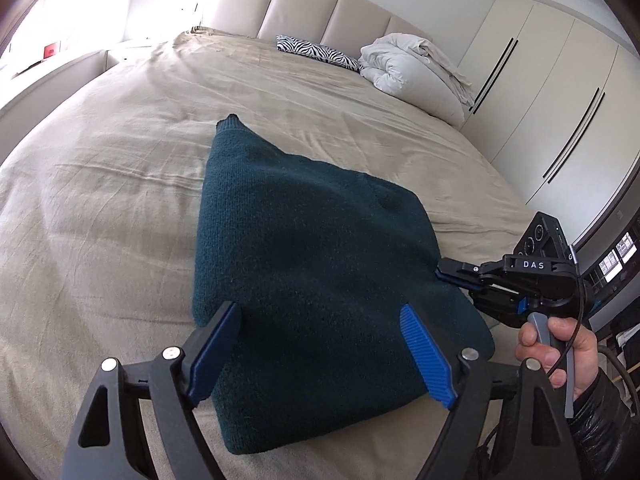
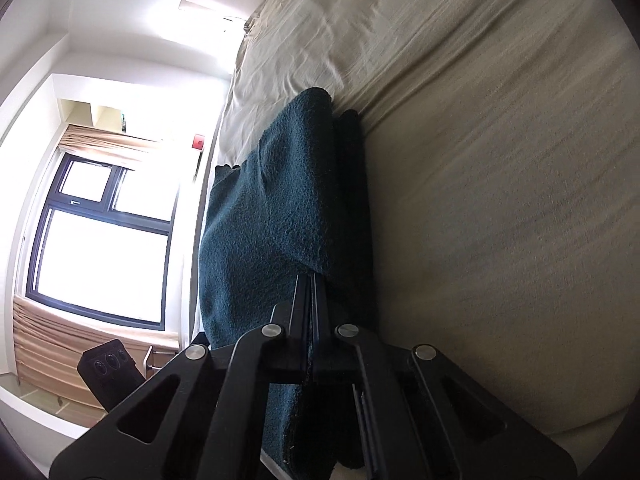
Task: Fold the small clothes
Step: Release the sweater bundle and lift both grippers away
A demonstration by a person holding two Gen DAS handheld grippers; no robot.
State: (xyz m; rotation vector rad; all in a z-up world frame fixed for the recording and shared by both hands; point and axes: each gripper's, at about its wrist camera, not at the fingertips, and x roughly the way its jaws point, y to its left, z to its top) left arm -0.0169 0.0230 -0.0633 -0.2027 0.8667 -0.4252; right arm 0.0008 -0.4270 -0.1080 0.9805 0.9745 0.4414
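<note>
1. Dark teal knitted sweater (image 1: 304,248), part-folded, lying on beige bed sheet (image 1: 120,184).
2. Right gripper (image 1: 448,274) clenched on sweater edge; left gripper (image 1: 320,344) released, straddling near hem.
3. Mid-fold; next likely needs left clamp, then flip over.

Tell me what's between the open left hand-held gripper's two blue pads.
The dark green knit garment: its near edge lies between the left hand-held gripper pads, seen in the left wrist view.

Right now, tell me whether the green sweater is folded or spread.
Folded: the green sweater lies in doubled layers on the bed.
</note>
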